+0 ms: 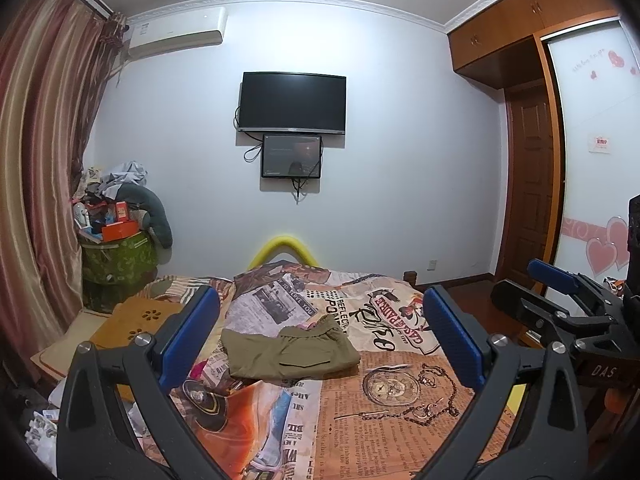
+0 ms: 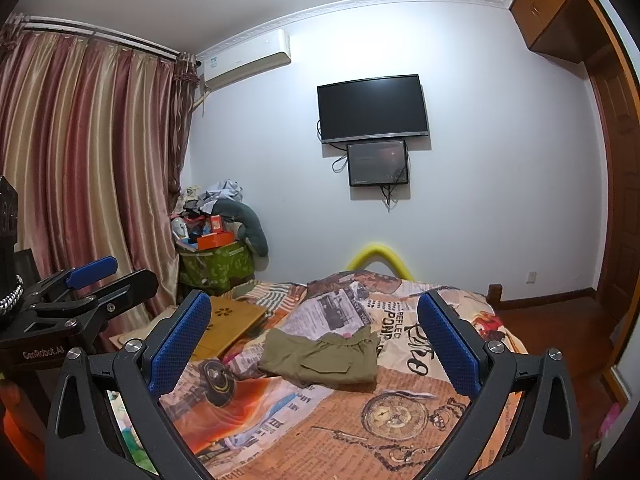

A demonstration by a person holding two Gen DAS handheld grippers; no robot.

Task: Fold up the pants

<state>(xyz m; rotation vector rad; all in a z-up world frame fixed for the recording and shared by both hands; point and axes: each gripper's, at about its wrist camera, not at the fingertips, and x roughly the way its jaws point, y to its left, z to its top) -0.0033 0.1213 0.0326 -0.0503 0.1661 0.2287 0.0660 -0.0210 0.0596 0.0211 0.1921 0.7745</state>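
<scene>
pants (image 1: pixel 290 354), olive, folded into a compact bundle, lying mid-bed on the printed bedspread (image 1: pixel 400 412), touching neither tool. left gripper (image 1: pixel 320 344), blue pads spread wide apart, holding nothing, raised above the near end of the bed; right gripper (image 2: pixel 314 346), likewise spread and holding nothing, beside it. wooden lap tray (image 2: pixel 230 320) at the bed's left edge, well apart from the pants.

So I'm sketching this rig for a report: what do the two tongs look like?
The two match. The left tongs and right tongs each have two matte black plastic arms ending in blue fingers with a dimpled grip texture, fastened with silver round-head screws. Seen from the other camera, the left body is stamped GenRobot.AI in white and the right body shows the letters DAS. No cables or sleeves show.
</scene>
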